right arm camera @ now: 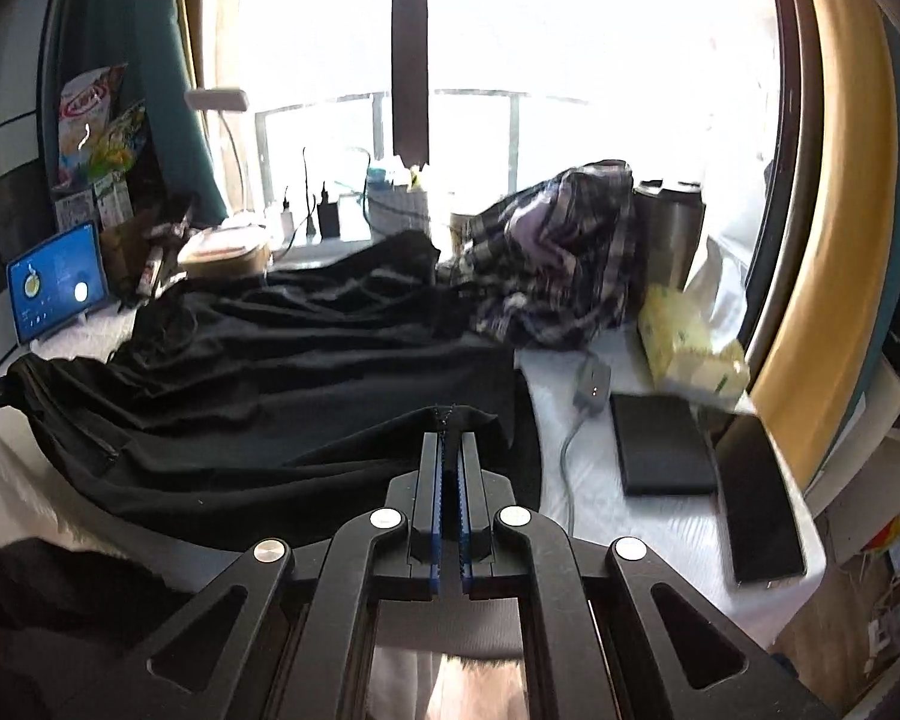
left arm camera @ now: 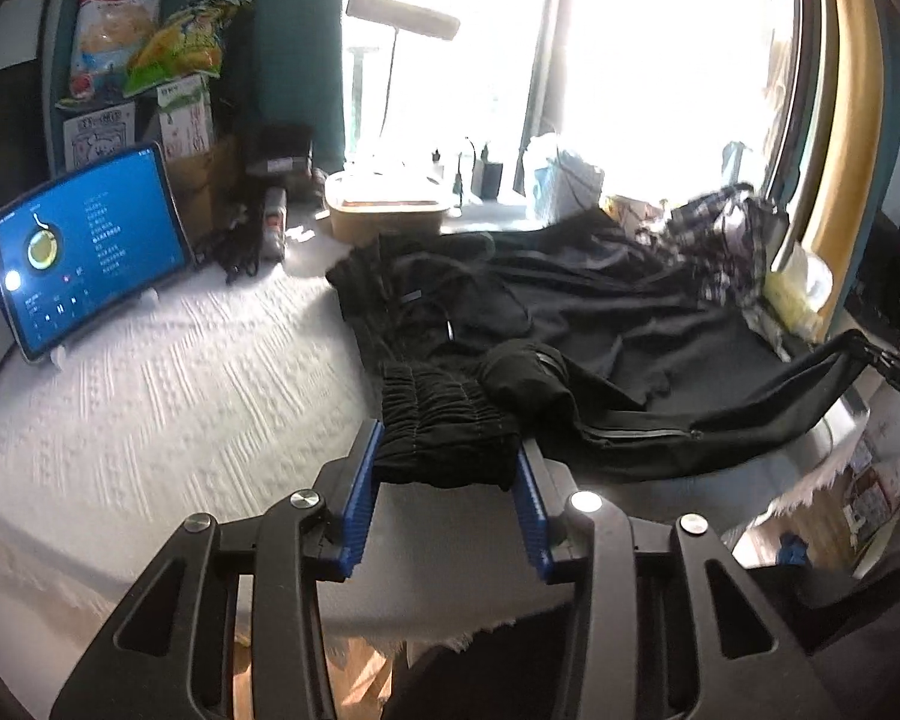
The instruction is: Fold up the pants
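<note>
I am clamping the left gripper point(left arm camera: 447, 468) on the waistband point(left arm camera: 444, 420) of the pants point(left arm camera: 600, 426) at lower centre, the right gripper point(right arm camera: 450, 450) pinching a hem point(right arm camera: 456, 417) (keeping both level, cloth taut).

"DAS" on right claw point(left arm camera: 894, 369)

Strong backlight from the window, fisheye distortion in both views

The window point(left arm camera: 660, 60) is blown out to pure white and hides all detail near it. The black pants point(left arm camera: 570, 312) lose their folds in dark shadow. The white bedspread point(left arm camera: 150, 408) looks soft and slightly blurred. The tablet point(left arm camera: 90, 252) screen glows with one small glare spot. Straight lines bend strongly at the edges, and the corners are dark.
</note>
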`<state>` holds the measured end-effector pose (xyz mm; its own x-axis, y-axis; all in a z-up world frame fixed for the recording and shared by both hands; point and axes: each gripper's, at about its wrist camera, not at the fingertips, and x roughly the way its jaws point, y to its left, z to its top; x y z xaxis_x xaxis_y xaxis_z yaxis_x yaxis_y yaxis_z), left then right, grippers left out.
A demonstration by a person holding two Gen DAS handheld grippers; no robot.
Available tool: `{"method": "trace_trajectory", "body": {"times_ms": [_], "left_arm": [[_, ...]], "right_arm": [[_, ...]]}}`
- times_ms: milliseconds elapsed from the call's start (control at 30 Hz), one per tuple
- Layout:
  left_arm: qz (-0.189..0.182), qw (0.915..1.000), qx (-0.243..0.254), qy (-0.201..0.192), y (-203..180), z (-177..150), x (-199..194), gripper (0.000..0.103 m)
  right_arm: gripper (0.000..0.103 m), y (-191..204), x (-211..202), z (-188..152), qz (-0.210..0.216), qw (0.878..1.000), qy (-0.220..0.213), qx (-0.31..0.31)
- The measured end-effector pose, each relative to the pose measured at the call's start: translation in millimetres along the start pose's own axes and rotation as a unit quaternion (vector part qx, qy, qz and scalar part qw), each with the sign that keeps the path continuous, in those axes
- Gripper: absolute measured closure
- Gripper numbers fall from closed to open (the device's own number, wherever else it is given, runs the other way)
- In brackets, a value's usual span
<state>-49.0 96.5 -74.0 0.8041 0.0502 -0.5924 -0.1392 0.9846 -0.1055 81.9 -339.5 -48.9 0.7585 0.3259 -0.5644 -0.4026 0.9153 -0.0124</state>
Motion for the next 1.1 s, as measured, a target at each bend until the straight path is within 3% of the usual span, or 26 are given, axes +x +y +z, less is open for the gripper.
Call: {"method": "trace_trajectory", "body": {"times_ms": [433,900,1100], "left_arm": [[-0.018,0.9967,-0.034,-0.072,2,54,14,0.063],[0.009,0.9942,-0.049,-0.096,46,116,73,0.063],[0.013,0.9952,-0.064,-0.073,63,137,111,0.063]], "right_arm": [[0.099,-20,13,70,-0.010,0.998,-0.069,0.013],[0.099,-16,119,162,0.018,0.998,-0.057,0.005],[0.099,-10,167,196,0.025,0.998,-0.049,0.005]]}}
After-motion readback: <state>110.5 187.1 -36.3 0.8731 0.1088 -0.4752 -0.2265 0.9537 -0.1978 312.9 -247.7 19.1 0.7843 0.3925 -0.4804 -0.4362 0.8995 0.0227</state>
